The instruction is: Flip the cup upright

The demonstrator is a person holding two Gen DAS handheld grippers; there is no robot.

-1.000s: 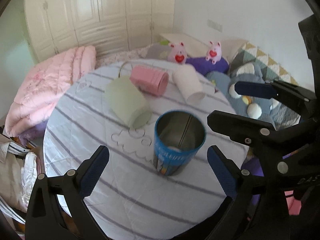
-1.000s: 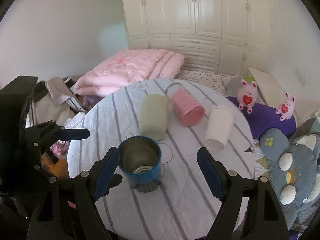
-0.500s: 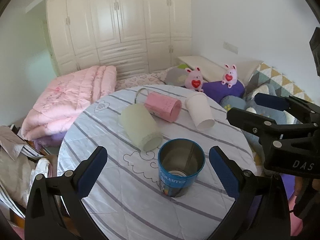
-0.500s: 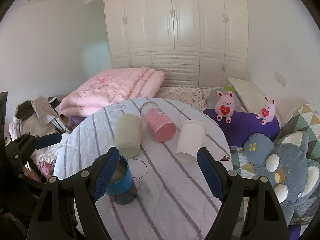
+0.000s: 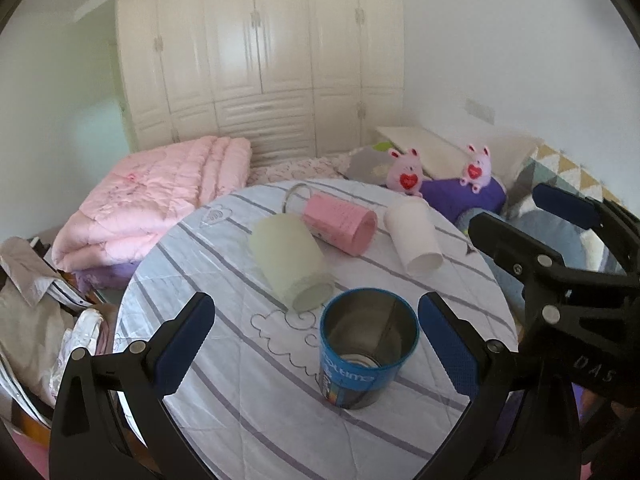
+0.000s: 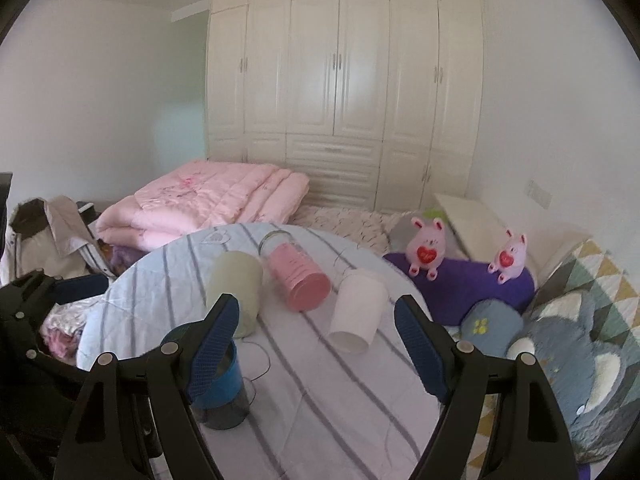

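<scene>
A blue tin cup stands upright on the round striped table. It also shows in the right wrist view, partly behind a finger. Three cups lie on their sides behind it: a pale green one, a pink one and a white one. My left gripper is open and empty, held back from the blue cup. My right gripper is open and empty, raised above the table, and shows in the left wrist view.
A folded pink quilt lies behind the table. Two pink plush toys sit on a purple cushion at the right, with a grey plush beside. Clothes are piled at the left. White wardrobes fill the back wall.
Both grippers have pulled back and tilted up from the upright blue cup, so the table looks farther and more of the wardrobe shows. The cups have not moved.
</scene>
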